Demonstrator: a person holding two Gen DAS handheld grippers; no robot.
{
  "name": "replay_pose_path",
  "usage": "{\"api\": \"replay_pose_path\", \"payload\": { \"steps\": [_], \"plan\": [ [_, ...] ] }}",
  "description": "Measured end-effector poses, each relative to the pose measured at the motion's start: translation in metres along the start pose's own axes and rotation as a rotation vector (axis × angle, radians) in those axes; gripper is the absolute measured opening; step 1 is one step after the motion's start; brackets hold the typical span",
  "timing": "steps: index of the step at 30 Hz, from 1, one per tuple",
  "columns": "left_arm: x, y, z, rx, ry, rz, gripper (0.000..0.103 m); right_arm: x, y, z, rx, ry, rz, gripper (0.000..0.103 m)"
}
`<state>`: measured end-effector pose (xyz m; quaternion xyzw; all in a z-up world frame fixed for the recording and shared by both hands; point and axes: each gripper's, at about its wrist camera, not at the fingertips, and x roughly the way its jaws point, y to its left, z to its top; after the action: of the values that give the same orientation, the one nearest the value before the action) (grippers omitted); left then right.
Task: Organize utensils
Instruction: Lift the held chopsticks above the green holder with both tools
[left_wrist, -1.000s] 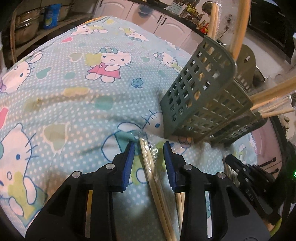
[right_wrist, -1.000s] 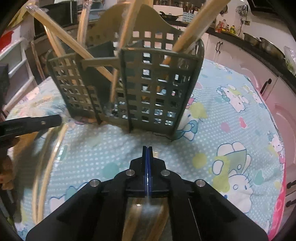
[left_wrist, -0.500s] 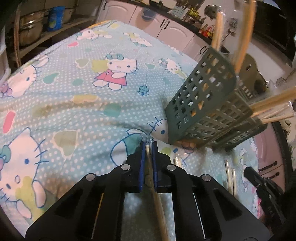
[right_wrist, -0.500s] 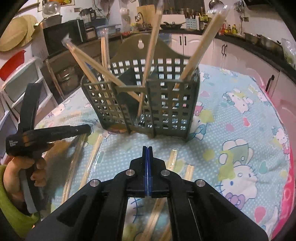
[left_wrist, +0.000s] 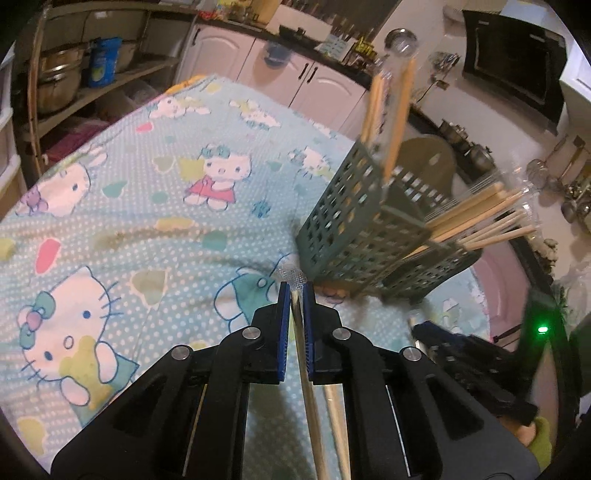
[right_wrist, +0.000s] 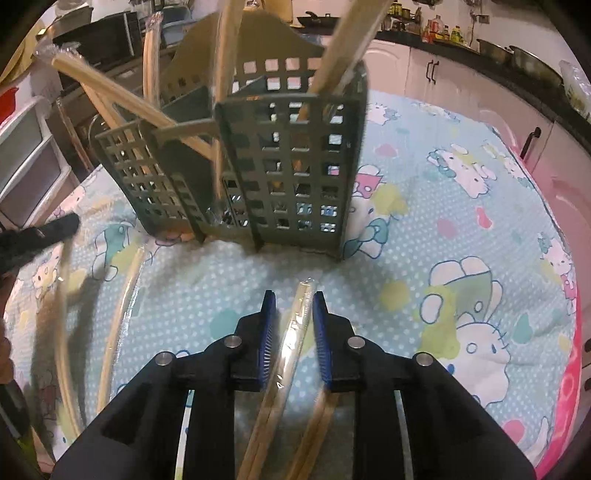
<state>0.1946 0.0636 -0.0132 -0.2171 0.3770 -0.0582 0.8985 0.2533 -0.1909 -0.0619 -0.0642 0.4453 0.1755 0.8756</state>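
Clamping a wrapped chopstick pair (left_wrist: 297, 325), the left gripper (left_wrist: 295, 295) holds it just near the green slotted holder (left_wrist: 354, 229), which stands on the cartoon-cat cloth (left_wrist: 122, 206). The right gripper's (right_wrist: 292, 306) jaws have just been opening, with another wrapped pair (right_wrist: 295, 332) lying untouched between them.

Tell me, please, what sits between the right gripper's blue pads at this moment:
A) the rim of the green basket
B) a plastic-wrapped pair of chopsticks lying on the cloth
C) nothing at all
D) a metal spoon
B: the right wrist view shows the wrapped chopsticks lying on the cloth between the pads of the right gripper, which stand apart from them.
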Motion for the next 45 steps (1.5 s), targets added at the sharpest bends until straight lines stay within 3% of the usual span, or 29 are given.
{"api": "replay_pose_path", "payload": {
  "steps": [9,12,16,21,28,34,40,45],
  "plan": [
    [-0.046,-0.028,0.025,0.066,-0.109,-0.055,0.002,0.017,0.002,0.003,0.008,0.028,-0.008,0.023],
    [-0.061,-0.040,0.036,0.100,-0.150,-0.067,0.002,0.019,0.004,0.004,-0.013,0.025,0.001,0.013],
    [-0.078,-0.055,0.053,0.139,-0.197,-0.077,0.002,0.010,0.010,0.007,-0.021,-0.001,0.065,0.006],
    [-0.089,-0.069,0.066,0.170,-0.232,-0.089,0.002,-0.018,0.015,0.014,-0.026,-0.067,0.142,0.006],
    [-0.099,-0.077,0.078,0.184,-0.256,-0.117,0.002,-0.081,0.019,0.033,-0.009,-0.239,0.252,0.006],
    [-0.114,-0.087,0.087,0.203,-0.291,-0.143,0.002,-0.146,0.008,0.045,0.057,-0.513,0.343,0.006],
    [-0.126,-0.104,0.101,0.237,-0.328,-0.160,0.002,-0.179,-0.006,0.069,0.055,-0.686,0.296,0.006],
    [-0.131,-0.117,0.112,0.266,-0.354,-0.165,0.002,-0.175,-0.020,0.088,0.070,-0.729,0.256,0.006]
  ]
}}
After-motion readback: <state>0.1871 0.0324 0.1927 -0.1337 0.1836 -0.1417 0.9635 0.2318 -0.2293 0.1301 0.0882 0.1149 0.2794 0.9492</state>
